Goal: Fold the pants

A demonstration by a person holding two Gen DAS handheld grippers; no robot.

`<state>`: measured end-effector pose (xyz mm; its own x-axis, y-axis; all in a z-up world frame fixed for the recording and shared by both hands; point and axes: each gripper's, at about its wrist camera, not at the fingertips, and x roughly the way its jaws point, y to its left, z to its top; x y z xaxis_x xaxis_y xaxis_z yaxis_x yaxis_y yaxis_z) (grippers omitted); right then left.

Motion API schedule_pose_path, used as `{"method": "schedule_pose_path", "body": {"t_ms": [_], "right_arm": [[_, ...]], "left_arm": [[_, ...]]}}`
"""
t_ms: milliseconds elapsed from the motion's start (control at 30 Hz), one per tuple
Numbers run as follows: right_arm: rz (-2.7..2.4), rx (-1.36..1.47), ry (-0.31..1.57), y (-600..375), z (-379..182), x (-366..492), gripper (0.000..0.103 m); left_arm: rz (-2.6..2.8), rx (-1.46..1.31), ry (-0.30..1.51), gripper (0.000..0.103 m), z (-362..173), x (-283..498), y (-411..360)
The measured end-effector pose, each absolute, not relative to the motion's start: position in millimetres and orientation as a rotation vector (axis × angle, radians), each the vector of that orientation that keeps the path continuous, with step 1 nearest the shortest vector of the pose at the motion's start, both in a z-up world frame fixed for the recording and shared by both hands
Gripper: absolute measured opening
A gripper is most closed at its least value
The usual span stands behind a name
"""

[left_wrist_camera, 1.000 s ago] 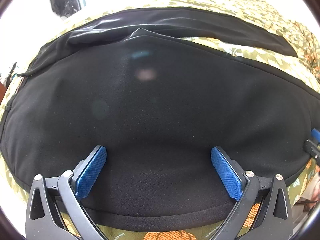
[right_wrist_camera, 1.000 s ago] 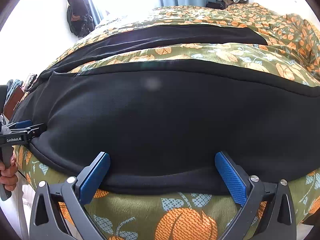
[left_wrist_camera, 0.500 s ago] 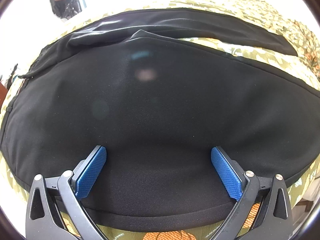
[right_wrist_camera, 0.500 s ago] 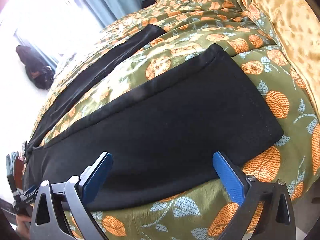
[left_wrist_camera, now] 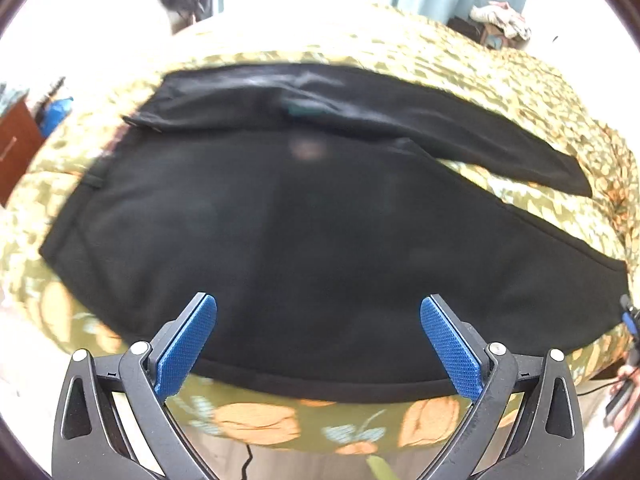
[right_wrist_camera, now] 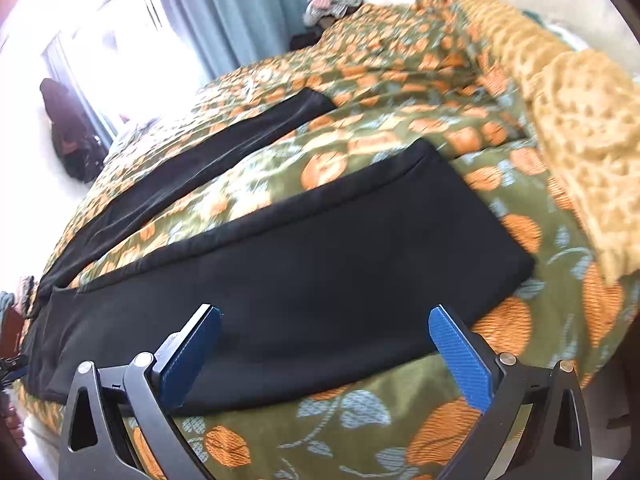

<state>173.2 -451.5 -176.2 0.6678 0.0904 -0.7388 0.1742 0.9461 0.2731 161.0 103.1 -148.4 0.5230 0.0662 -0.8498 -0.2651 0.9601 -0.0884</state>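
Observation:
Black pants [left_wrist_camera: 304, 232] lie spread flat on a bed with a green and orange floral cover [left_wrist_camera: 260, 424]. The waist end is at the left, the two legs run to the right, parted in a V. My left gripper [left_wrist_camera: 318, 312] is open and empty above the near edge of the hip part. My right gripper [right_wrist_camera: 324, 320] is open and empty above the near leg [right_wrist_camera: 320, 264], near its cuff end. The far leg [right_wrist_camera: 192, 176] lies beyond a strip of bedcover.
A yellow knitted blanket [right_wrist_camera: 580, 132] lies on the bed's right side. Blue curtains [right_wrist_camera: 240, 12] and a bright window stand behind. A pile of clothes [right_wrist_camera: 332, 2] sits at the far end. A dark bag [right_wrist_camera: 68, 136] hangs at the left.
My left gripper has pulled back and left, showing the whole waist end. My right gripper has swung right along the near leg to its cuff end. Both stay open.

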Motion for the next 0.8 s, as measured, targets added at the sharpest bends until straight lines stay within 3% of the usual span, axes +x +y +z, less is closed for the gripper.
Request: {"method": "schedule_pose_path", "body": {"t_ms": [267, 533, 800], "right_arm": [[-0.036, 0.199, 0.712, -426, -139, 166, 0.103], [0.127, 0.095, 0.722, -382, -128, 158, 0.103], [0.211, 0.177, 0.743, -383, -111, 196, 0.103]], "left_arm": [[0.2, -0.171, 0.992, 0.102, -140, 173, 76], [0.244, -0.108, 0.882, 0.102, -118, 222, 74], [0.443, -0.162, 0.957, 0.102, -185, 273, 129]]}}
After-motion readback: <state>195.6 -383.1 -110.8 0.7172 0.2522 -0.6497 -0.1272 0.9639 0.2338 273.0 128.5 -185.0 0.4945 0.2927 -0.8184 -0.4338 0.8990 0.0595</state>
